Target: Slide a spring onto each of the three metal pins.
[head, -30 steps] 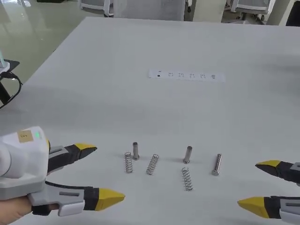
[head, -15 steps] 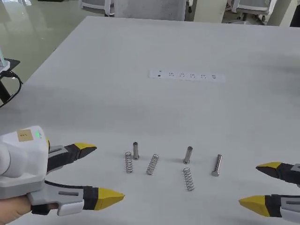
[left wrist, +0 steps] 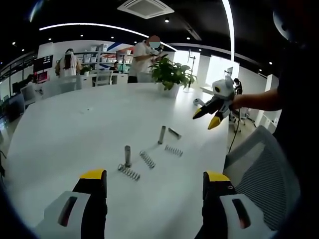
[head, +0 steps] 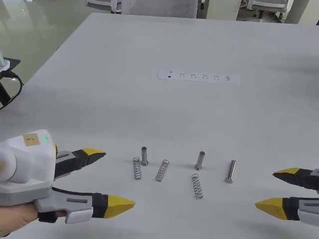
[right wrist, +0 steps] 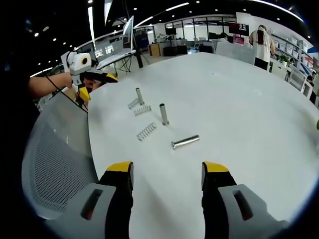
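A broad white table (head: 99,99) stands in an open-plan office, with a power strip (head: 198,77) set flush in its top, a chair (head: 159,7) at the far edge and a plant (left wrist: 169,74) under strip lights. Near the front edge, the left pin (head: 144,155) and middle pin (head: 200,160) stand upright, and the right pin (head: 231,171) lies flat. The left spring (head: 136,168), middle spring (head: 161,170) and right spring (head: 197,185) lie loose beside them, none on a pin. The left gripper (head: 117,178) and right gripper (head: 268,189) flank the row, jaws apart and empty.
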Available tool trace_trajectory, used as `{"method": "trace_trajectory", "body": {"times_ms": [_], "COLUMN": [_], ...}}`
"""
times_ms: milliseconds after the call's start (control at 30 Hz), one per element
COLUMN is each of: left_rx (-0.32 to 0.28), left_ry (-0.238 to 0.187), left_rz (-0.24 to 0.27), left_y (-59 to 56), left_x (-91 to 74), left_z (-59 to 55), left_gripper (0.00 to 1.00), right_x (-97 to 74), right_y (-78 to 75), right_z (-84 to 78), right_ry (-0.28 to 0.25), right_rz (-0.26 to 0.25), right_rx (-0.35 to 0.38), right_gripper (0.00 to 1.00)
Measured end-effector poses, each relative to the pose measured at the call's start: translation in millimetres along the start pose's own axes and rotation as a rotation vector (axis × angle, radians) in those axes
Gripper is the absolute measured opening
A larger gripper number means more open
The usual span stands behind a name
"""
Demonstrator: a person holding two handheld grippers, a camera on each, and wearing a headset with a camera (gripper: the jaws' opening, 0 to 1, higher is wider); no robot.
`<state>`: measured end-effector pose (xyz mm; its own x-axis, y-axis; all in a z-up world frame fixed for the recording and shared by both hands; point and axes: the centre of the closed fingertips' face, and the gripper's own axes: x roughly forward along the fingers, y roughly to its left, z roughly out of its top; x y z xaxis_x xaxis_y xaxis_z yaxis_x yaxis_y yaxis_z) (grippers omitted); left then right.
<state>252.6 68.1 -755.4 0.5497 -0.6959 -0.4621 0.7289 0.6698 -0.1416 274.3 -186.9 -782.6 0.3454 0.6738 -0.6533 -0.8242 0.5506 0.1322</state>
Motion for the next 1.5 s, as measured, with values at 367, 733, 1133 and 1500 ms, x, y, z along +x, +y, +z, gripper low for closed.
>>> {"method": "trace_trajectory", "body": {"times_ms": [367, 733, 1133, 1500], "left_rx": [-0.002, -0.004, -0.008, -0.007], "left_ry": [0.015, 0.021, 0.029, 0.037], "left_rz": [-0.010, -0.010, -0.006, -0.003], "left_y": [-4.1, -6.4, -5.2, -4.9], "left_x": [0.8, 1.0, 0.7, 0.1], "left_z": [-5.7, -8.0, -9.8, -11.5], "left_gripper": [0.74, 0.73, 0.71, 0.70], "right_x": [2.1, 10.5, 27.4, 48.5], "right_y": [-10.5, -22.9, -36.1, -42.9], "right_z": [-0.6, 6.9, 19.8, 30.5], "right_ry": [0.039, 0.072, 0.098, 0.141], "right_rz": [-0.023, -0.046, -0.059, -0.069], "right_rx": [0.015, 0.066, 0.188, 0.266], "right_gripper": [0.52, 0.47, 0.40, 0.33]}}
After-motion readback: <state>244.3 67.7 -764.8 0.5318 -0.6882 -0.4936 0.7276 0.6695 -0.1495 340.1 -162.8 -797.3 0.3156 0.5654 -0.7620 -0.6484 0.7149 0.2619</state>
